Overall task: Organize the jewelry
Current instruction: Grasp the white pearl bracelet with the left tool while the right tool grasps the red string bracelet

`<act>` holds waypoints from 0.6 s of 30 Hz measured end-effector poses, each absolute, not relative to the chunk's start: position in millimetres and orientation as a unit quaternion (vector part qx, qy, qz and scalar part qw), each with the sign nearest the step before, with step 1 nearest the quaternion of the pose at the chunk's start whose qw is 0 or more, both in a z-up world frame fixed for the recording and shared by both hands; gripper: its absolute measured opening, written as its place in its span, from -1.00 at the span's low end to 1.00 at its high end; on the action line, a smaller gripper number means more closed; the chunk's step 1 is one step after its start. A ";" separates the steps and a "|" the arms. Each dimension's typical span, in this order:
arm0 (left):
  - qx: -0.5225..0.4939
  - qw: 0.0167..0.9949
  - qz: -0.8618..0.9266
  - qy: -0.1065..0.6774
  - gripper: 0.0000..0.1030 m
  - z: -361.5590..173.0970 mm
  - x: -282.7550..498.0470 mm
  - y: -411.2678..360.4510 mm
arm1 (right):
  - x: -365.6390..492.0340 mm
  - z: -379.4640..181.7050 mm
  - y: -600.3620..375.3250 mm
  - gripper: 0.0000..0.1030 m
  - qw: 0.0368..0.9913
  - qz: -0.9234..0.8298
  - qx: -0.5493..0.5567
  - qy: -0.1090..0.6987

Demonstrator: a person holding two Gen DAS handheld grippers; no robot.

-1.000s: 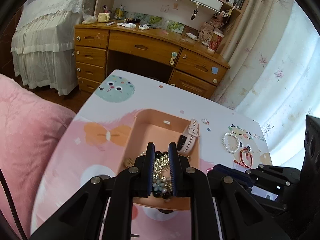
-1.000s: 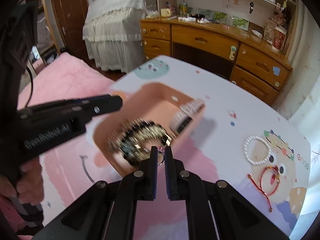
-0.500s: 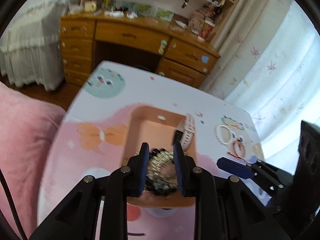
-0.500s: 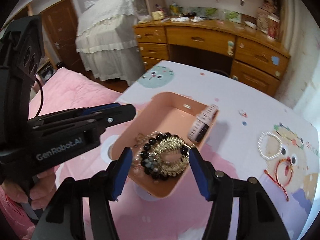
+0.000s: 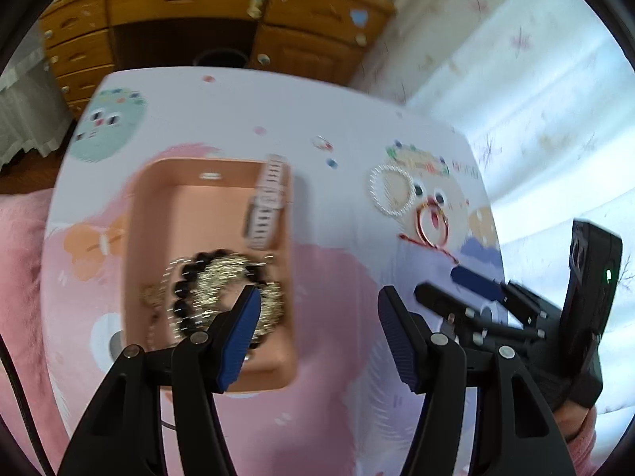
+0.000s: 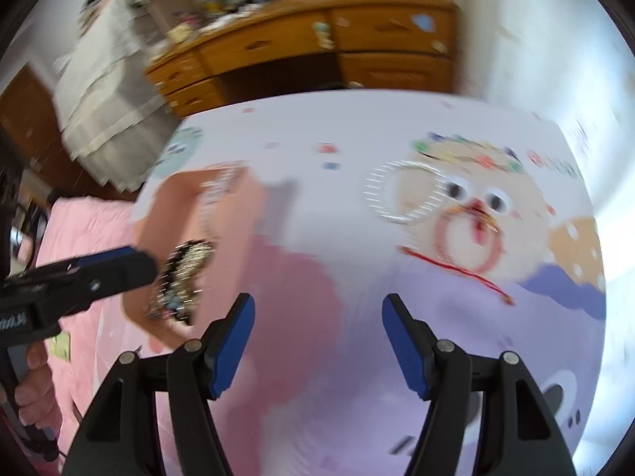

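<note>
A: Left tool [image 5: 319, 333]?
B: Spread wide and opening further, nothing between the blue pads [image 5: 238, 341]. Hanging over the near right corner of the tray [image 5: 151, 206] and the pink print beside it.

A: Right tool [image 6: 315, 341]?
B: Also wide, opening a little more, empty. Above bare tabletop [image 6: 357, 127], with the tray off to its left.

A: Where's the jewelry?
B: Split in two lots. In the tray: a tangle of black beads [image 5: 182, 289] and gold chain [image 5: 222, 277] at the near end, blurred, plus a white watch [image 5: 268, 202] leaning on the right wall. Out on the tabletop, well right of the tray: pearl bracelet [image 5: 391, 190], with red cord bracelets [image 5: 430, 226] just past it, both on the printed bear face. A small ring [image 5: 321, 142] farther back, too blurred to say more.

A: Any writing?
B: Letters printed by the bear's head, blurred, apparently "GOOD" [image 6: 555, 164]. White lettering on the left tool's body at the right-wrist view's edge, cut off, unreadable.

A: Anything else?
B: A hand [image 6: 35, 388] gripping the left tool's handle; wooden drawers [image 5: 190, 0] behind the tabletop.
</note>
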State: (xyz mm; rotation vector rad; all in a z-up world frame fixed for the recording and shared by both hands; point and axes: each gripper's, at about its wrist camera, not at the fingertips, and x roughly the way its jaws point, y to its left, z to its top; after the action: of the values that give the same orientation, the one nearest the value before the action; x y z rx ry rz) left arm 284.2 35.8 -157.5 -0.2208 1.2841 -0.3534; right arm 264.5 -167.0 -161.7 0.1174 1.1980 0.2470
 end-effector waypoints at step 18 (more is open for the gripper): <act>-0.074 0.733 -0.109 0.667 0.17 -205.9 381.5 -81.3 | 326.6 -215.7 -243.3 0.47 0.780 0.055 0.069 0.620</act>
State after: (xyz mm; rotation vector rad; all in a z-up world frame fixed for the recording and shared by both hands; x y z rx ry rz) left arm 381.5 -81.3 -205.9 -0.1635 1.4676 -0.2394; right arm 326.6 -243.3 -215.7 0.1488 1.3387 0.1193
